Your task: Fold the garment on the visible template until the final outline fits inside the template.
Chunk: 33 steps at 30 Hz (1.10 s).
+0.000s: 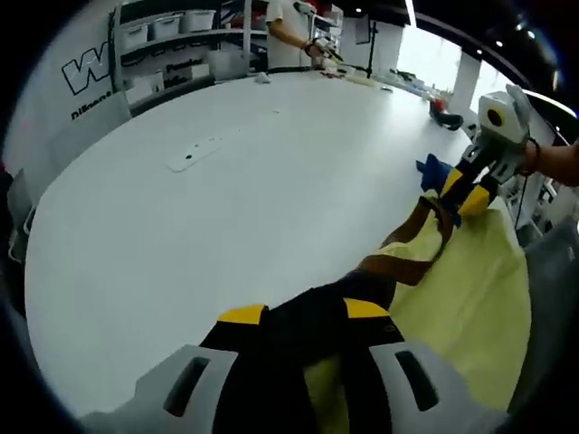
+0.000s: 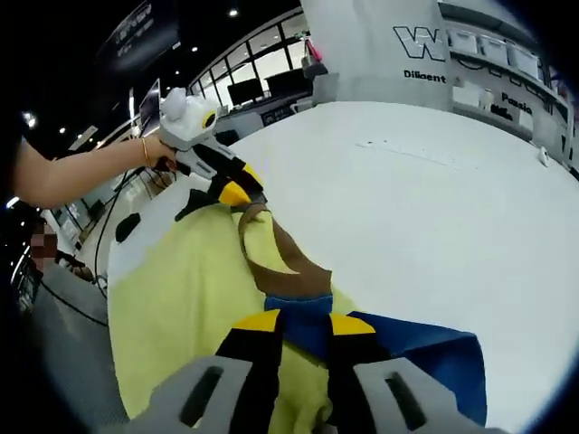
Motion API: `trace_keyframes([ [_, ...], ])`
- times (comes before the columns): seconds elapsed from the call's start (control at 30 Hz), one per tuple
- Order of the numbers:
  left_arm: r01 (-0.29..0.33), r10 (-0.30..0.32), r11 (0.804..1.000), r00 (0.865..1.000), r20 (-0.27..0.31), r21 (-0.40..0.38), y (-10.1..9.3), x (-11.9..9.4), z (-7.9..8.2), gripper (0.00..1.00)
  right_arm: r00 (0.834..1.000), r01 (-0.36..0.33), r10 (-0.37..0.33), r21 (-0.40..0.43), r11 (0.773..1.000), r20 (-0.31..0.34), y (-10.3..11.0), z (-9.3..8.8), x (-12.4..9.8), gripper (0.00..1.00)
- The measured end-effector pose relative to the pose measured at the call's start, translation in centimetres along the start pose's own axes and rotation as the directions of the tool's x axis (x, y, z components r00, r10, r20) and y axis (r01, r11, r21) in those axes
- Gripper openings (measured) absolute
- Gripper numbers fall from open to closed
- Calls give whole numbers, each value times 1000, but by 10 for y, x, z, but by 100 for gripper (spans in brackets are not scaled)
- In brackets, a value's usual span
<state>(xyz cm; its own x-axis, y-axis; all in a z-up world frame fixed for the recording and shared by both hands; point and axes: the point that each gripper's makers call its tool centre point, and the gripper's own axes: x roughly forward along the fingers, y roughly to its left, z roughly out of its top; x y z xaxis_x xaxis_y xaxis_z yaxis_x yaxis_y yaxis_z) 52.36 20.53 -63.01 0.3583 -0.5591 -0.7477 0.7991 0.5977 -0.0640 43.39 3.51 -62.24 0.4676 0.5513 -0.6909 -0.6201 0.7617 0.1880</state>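
The lower part of the garment (image 1: 470, 289) is running out of the left gripper view at the bottom right, so its full outline is not showing; no template outline is making itself out on the white table (image 1: 226, 208). In the left gripper view the left gripper (image 1: 303, 316) is pinching a dark fold of cloth between its yellow-tipped jaws, and the cloth is hiding the gap between them. Farther along, the right gripper (image 1: 461, 194) is clamping the same garment at a blue patch, its jaws closed on the fabric.

In the right gripper view the right gripper (image 2: 294, 327) is gripping the blue panel (image 2: 407, 357) where it is meeting a brown band (image 2: 289, 267), and the left gripper (image 2: 237, 194) is holding the far edge, with a person's hand (image 2: 163, 149) wrapping its handle. The garment is soft, pale yellow cloth, lying stretched between the two grippers along the table's near edge, sagging slightly; the brown band is curving in a loop. The table is smooth, matte and rounded. Shelves (image 1: 172, 36) with bins and a standing person (image 1: 289, 36) are looking small and blurred behind it.
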Motion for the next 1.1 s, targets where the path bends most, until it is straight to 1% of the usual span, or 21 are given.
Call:
trace_keyframes([
  [0.07, 11, -10, 1000, 1000, -10, 15, -3, -2, -2, 34, 1000, 5, -5, -13, 1000, -12, 1, 0, 1, 13],
  [0.2, 27, -26, 999, 999, -22, 35, -6, -5, -7, 35, 1000, 4, -5, -29, 1000, -24, 3, 4, 2, 23],
  [0.27, 29, -28, 999, 999, -24, 39, -6, -5, -9, 35, 1000, 22, -23, -55, 998, -22, 0, 9, 2, 25],
  [0.33, 29, -28, 999, 999, -25, 36, -5, -5, -10, 34, 999, 33, -35, -73, 997, -26, -4, 11, 3, 33],
  [0.37, 31, -30, 999, 999, -27, 38, -5, -5, -10, 34, 999, 28, -30, -70, 997, -34, -6, 11, 4, 36],
  [0.4, 34, -33, 998, 999, -29, 43, -5, -5, -11, 34, 999, 8, -11, -60, 998, -45, -5, 10, 6, 36],
  [0.43, 32, -31, 998, 999, -30, 50, -5, -5, -11, 34, 999, -1, -1, -51, 999, -51, -5, 10, 6, 35],
  [0.5, 32, -30, 998, 999, -33, 54, -4, -5, -11, 33, 999, -9, 5, -74, 997, -52, -7, 10, 8, 29],
  [0.57, 33, -31, 998, 999, -32, 56, -3, -4, -12, 32, 999, -20, 16, -87, 996, -49, -6, 11, 9, 25],
  [0.63, 34, -32, 998, 999, -33, 51, -2, -4, -12, 31, 998, -48, 44, -74, 996, -55, -3, 10, 11, 23],
  [0.73, 34, -32, 998, 999, -39, 44, -1, -4, -14, 29, 996, -58, 53, -73, 996, -72, -2, 8, 13, 18],
  [0.8, 29, -27, 999, 999, -43, 39, 0, -5, -14, 25, 996, -61, 56, -75, 995, -73, -1, 8, 13, 15],
  [0.83, 23, -22, 999, 999, -47, 34, 2, -5, -15, 22, 996, -61, 55, -77, 995, -74, -1, 9, 13, 13],
  [0.87, 12, -11, 1000, 999, -53, 25, 5, -5, -16, 19, 996, -45, 37, -108, 993, -77, -4, 9, 12, 11],
  [0.9, 15, -14, 1000, 999, -53, 23, 4, -6, -16, 18, 996, -42, 34, -115, 992, -78, -5, 9, 12, 6],
  [0.97, 17, -16, 1000, 999, -51, 20, 3, -7, -17, 16, 997, -36, 27, -136, 990, -74, -6, 11, 10, 1],
  [1.1, 10, -9, 1000, 999, -45, 16, 3, -10, -16, 8, 997, -39, 30, -147, 988, -65, -5, 13, 7, 0],
])
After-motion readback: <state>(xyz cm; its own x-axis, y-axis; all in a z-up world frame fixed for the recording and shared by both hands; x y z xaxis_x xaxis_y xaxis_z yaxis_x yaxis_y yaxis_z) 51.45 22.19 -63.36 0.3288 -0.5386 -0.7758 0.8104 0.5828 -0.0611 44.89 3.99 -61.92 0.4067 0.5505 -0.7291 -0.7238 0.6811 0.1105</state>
